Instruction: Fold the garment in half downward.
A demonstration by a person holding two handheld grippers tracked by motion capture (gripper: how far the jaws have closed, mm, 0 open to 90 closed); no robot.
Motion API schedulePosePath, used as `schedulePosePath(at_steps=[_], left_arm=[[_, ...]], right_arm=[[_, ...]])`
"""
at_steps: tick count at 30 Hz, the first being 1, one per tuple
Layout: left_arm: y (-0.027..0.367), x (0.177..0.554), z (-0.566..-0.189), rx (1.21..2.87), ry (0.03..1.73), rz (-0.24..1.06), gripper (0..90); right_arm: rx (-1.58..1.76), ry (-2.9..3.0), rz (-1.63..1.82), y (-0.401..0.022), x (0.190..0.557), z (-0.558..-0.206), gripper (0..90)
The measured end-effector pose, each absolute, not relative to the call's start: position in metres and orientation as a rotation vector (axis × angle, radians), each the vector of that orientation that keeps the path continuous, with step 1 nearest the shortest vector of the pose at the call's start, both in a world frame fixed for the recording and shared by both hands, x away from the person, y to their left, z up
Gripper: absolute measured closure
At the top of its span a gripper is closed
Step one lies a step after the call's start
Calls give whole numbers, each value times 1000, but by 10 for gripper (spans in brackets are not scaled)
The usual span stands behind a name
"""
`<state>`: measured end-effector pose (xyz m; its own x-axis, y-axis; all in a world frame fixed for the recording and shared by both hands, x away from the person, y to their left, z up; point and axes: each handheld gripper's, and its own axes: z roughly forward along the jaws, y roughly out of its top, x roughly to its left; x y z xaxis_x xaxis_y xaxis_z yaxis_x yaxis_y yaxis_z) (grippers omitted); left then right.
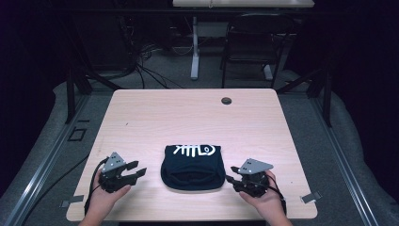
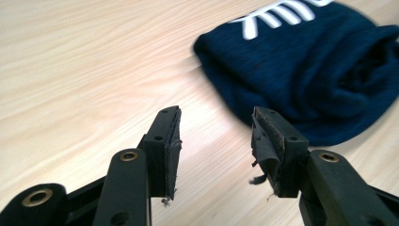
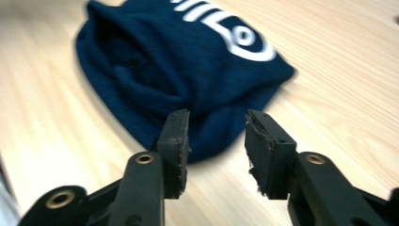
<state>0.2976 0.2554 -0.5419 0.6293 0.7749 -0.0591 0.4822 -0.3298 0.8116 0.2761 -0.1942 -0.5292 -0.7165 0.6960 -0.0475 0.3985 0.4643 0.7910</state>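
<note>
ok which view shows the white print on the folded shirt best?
High view: the whole white print on the navy shirt shows, sharp. Left gripper view cuts most of it off at the top edge; right gripper view shows part of it, blurred.

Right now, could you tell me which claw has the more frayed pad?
The left claw: a torn flap hangs from one pad; the right claw's pads look less ragged.

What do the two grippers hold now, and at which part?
Nothing. The left gripper and right gripper stand open, apart from the folded dark blue knitted cloth.
</note>
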Motion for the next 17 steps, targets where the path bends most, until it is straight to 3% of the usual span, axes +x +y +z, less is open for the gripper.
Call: schedulePosePath(at_steps=[17], left_arm=[[272,309,-556,1921,1123,429,501]], right_arm=[[1188,2150,1083,-232,295,-550,546]])
